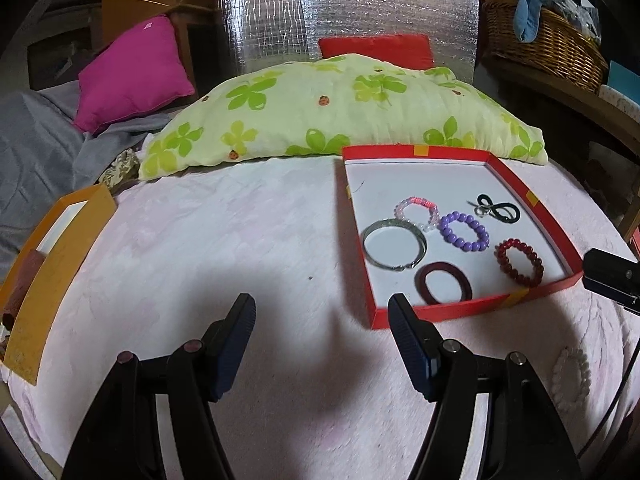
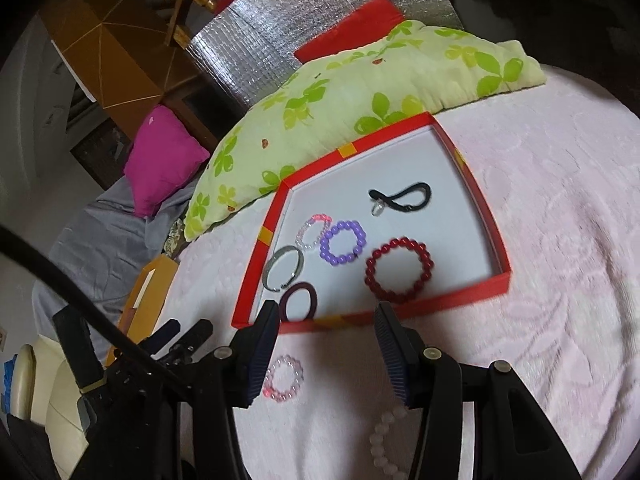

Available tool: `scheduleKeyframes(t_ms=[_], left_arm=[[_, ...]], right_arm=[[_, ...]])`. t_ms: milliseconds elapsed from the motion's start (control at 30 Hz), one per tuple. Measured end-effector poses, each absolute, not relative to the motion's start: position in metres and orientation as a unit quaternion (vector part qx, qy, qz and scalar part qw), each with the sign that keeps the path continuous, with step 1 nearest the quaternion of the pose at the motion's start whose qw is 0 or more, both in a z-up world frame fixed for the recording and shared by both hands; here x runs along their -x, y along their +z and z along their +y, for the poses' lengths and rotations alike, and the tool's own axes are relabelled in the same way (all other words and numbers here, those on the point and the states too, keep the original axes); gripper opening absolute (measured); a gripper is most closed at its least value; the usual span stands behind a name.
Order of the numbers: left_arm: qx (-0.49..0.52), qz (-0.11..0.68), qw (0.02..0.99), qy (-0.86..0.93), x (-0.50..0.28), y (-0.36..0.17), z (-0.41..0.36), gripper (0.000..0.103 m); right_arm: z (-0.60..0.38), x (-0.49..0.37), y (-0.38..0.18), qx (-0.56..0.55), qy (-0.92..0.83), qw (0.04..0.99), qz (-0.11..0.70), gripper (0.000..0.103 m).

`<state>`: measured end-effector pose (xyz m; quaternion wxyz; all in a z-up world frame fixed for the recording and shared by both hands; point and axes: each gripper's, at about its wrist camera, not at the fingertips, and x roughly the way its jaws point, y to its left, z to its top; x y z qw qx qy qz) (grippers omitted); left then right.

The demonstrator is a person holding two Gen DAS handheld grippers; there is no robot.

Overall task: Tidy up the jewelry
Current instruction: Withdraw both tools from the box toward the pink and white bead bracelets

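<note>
Pink textured blanket (image 1: 240,240): covers the bed; everything below is placed relative to the shallow red cardboard tray lying on it.
Green clover-print pillow (image 1: 340,112): lies along the tray's far edge, touching or nearly touching it.
Magenta cushion (image 1: 128,76): well beyond the tray, to its far left, past the pillow's end.
Orange-yellow cardboard box (image 1: 60,264): well apart from the tray, at the blanket's left edge.
Shallow red cardboard tray (image 1: 472,307): white floor, yellow tape patches on its walls; it holds six pieces.
Left gripper (image 1: 322,320): fingers spread wide, nothing between them, over bare blanket just outside the tray's near-left corner.
Right gripper (image 2: 326,322): fingers released and empty, tips at the tray's near wall.
Silver metal bangle (image 1: 394,244): on the tray floor by its left wall.
Dark red bead bracelet (image 1: 520,262): inside the tray, near-right part.
Maroon elastic hair band (image 1: 444,283): inside the tray, against the near wall.
Purple bead bracelet (image 1: 464,231): centre of the tray.
Pink-and-clear bead bracelet (image 1: 418,213): inside the tray, just beyond the bangle, beside the purple one.
Black looped hair tie (image 1: 496,208): far-right part of the tray floor.
Second pink bead bracelet (image 2: 284,378): outside the tray, on the blanket just before its near wall.
Pale white bead bracelet (image 2: 384,444): outside the tray, nearer the camera than the pink one.
</note>
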<state>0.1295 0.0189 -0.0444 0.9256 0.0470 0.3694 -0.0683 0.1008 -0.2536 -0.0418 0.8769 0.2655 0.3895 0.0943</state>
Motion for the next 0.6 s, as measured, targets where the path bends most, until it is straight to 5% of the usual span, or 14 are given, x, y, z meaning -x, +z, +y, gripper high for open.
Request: scheduleKeyframes(t_ms=[600], left_arm=[[-0.02,0.406,0.906,-0.115,-0.098,-0.06,0.034,0.069]], right_arm=[[-0.301,-0.034,-0.064,-0.297,0.033,0.86,0.414,0.052]])
